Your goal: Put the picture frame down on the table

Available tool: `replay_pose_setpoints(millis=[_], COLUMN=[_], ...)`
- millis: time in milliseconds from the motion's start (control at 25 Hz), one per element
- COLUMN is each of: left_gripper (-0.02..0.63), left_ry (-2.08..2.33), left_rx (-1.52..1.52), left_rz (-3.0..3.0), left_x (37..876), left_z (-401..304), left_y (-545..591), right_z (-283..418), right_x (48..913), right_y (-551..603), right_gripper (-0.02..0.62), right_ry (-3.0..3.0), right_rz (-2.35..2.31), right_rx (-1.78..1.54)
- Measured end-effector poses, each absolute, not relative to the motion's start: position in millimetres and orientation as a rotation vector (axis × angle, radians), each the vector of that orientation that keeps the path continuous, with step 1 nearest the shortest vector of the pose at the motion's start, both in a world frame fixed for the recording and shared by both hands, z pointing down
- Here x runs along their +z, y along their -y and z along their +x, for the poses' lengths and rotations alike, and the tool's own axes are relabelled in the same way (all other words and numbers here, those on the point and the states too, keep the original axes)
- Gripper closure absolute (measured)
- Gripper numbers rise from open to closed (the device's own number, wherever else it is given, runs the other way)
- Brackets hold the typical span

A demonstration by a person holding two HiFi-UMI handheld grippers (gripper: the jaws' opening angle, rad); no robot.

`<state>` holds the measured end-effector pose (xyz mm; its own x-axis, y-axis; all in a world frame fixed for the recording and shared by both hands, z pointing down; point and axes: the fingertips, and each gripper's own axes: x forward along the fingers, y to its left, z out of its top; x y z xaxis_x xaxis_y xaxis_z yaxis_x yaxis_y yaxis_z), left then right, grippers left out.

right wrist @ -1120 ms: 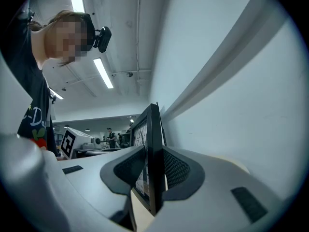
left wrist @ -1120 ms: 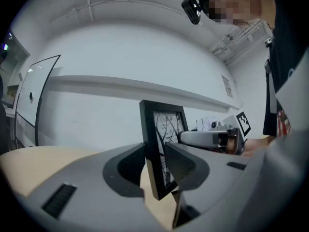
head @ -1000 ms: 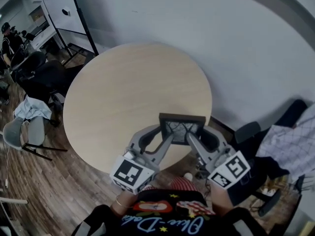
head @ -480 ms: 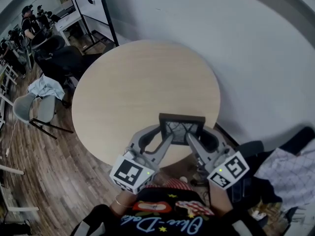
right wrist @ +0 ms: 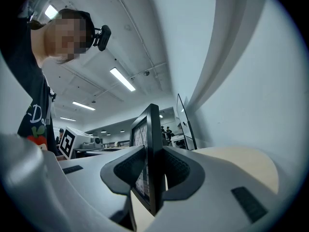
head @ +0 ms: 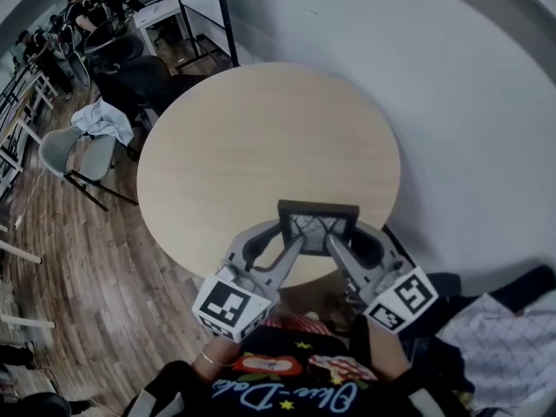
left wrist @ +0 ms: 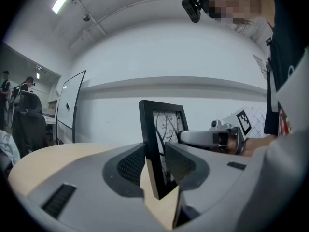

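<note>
Where the room opens at the left: a grey chair point(head: 69, 150) draped with a pale cloth point(head: 102, 120) stands on the wooden floor point(head: 104, 259), well apart from the table; people sit in the far corner.
Table: the round, light wood table point(head: 261, 137) has nothing resting flat on its top.
Left gripper: the left gripper point(head: 287, 238) point(left wrist: 154, 162) reaches in from the near edge. Its jaws are pressed against the left side of the picture frame, one ribbed pad on the front and one on the back.
Left marker cube: the cube point(head: 231, 307) sits close to the person's body.
Picture frame: the black picture frame point(head: 317, 224) point(left wrist: 163, 129) point(right wrist: 147, 146) stands upright between the two grippers, over the table's near edge, with a branch pattern on its face. I cannot tell whether its lower edge touches the wood.
Right gripper: the right gripper point(head: 339, 241) point(right wrist: 152, 170) clamps the frame's right side, with its jaws closed on the black border.
Right marker cube: the cube point(head: 401, 301) sits just off the table edge.
Far right: a white wall point(head: 469, 102) curves behind the table, and a checked cloth point(head: 512, 324) lies at the lower corner.
</note>
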<state>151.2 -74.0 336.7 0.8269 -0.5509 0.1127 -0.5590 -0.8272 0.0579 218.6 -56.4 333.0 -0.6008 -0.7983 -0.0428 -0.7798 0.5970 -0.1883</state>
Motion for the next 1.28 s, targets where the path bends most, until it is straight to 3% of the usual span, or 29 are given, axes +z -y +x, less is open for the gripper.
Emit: replay_pose_setpoints(millis=[1280], left_gripper=[0.491], left_ry=[1.156], left_rx=[0.227], left_rz=[2.802], left_x=[364.0], left_z=[128.9], left_y=[106.3], right_z=[197.9], right_x=[359.9], right_y=[102.8], right_gripper=[0.506], right_ry=[-2.805], right_rz=[-1.076], right_rx=[-0.322])
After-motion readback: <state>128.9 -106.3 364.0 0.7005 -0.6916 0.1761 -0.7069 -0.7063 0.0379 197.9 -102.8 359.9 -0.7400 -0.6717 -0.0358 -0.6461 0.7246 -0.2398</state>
